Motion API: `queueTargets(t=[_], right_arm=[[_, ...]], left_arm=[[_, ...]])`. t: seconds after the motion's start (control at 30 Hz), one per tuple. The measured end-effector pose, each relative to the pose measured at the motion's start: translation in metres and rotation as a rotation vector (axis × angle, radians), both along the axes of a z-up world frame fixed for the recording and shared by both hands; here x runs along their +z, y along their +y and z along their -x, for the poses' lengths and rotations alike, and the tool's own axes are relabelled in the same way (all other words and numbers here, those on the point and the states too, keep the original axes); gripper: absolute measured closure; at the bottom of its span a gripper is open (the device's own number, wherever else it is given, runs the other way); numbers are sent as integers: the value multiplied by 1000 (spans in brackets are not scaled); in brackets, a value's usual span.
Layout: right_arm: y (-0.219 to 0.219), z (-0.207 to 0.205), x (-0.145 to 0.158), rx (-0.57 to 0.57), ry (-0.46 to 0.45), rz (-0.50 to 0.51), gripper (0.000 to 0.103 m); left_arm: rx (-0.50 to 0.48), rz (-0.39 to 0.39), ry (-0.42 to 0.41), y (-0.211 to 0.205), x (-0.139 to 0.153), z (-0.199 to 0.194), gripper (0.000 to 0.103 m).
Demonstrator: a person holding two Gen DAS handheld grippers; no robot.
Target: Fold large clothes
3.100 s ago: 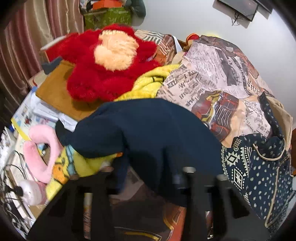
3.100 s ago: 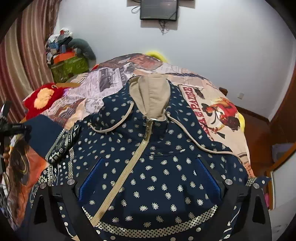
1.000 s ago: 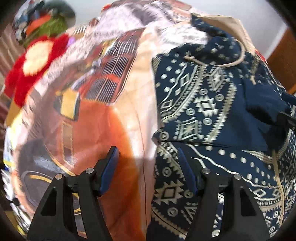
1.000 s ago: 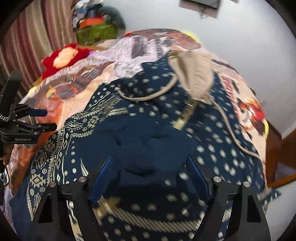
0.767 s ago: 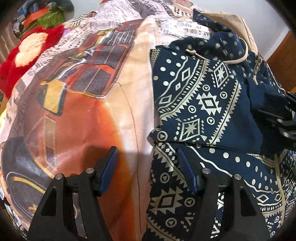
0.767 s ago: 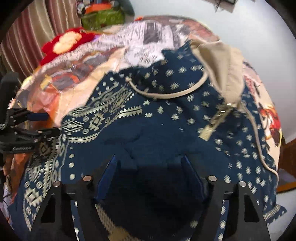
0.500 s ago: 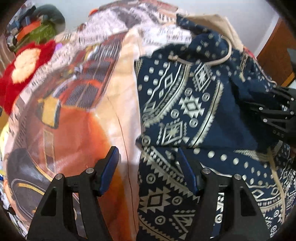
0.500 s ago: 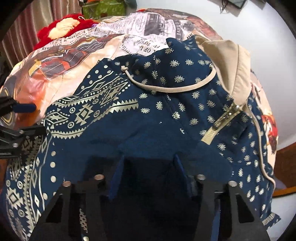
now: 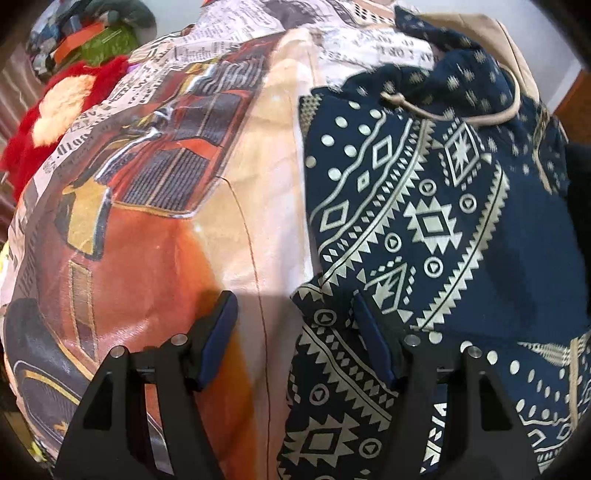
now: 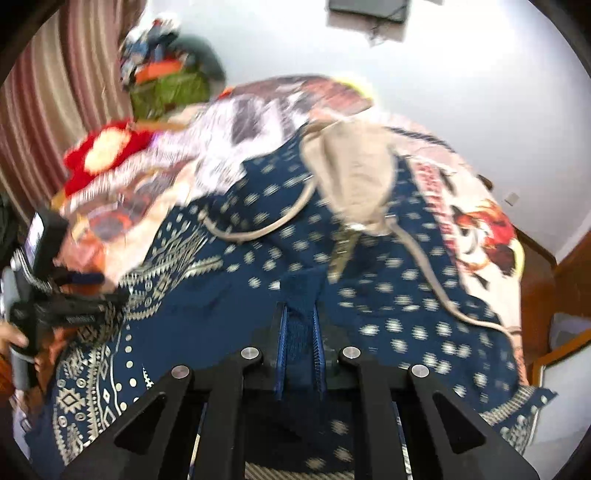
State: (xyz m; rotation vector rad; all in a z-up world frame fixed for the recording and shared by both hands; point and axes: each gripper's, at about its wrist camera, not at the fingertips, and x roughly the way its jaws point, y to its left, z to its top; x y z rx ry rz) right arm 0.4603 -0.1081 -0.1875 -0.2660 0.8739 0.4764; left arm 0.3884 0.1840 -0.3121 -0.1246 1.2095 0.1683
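Observation:
A navy hoodie (image 9: 424, 221) with cream patterns, a beige hood (image 10: 354, 177) and drawstrings lies spread on the bed. My left gripper (image 9: 293, 299) hangs open over the hoodie's left edge, one finger above the sheet and the other above the patterned sleeve, with nothing gripped. It also shows at the left of the right wrist view, left gripper (image 10: 107, 286), held by a hand. My right gripper (image 10: 299, 310) is shut on the plain navy cuff (image 10: 301, 288) of the folded-in sleeve, over the middle of the hoodie's front near the zip.
The bed sheet (image 9: 166, 221) carries car and newspaper prints. A red plush toy (image 10: 103, 155) lies at the bed's far left, with a green box (image 10: 166, 88) and a striped curtain (image 10: 37, 110) behind. A dark screen (image 10: 369, 9) hangs on the wall; wooden furniture (image 10: 554, 277) stands to the right.
My right gripper closed on the navy cuff at the hoodie's middle and then rose, its view swinging up toward the wall. My left gripper stayed open and shifted slightly along the hoodie's left edge.

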Motion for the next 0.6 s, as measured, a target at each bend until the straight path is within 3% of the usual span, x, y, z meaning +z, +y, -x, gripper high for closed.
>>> queueTargets(t=[0.27, 0.47, 0.5, 0.53, 0.6], right_arm=[[-80, 1, 16, -136, -2, -40, 93], [-72, 8, 8, -76, 82, -44, 87], [-61, 9, 7, -51, 86, -38, 76], [-54, 10, 6, -35, 80, -35, 55], [-36, 14, 5, 2, 46, -36, 33]], left_arm=[[28, 14, 22, -6, 1, -10, 38], [9, -10, 12, -2, 7, 1, 38], [2, -8, 7, -4, 10, 5, 38], [-5, -3, 2, -6, 14, 10, 38], [-24, 1, -12, -4, 25, 18, 38]])
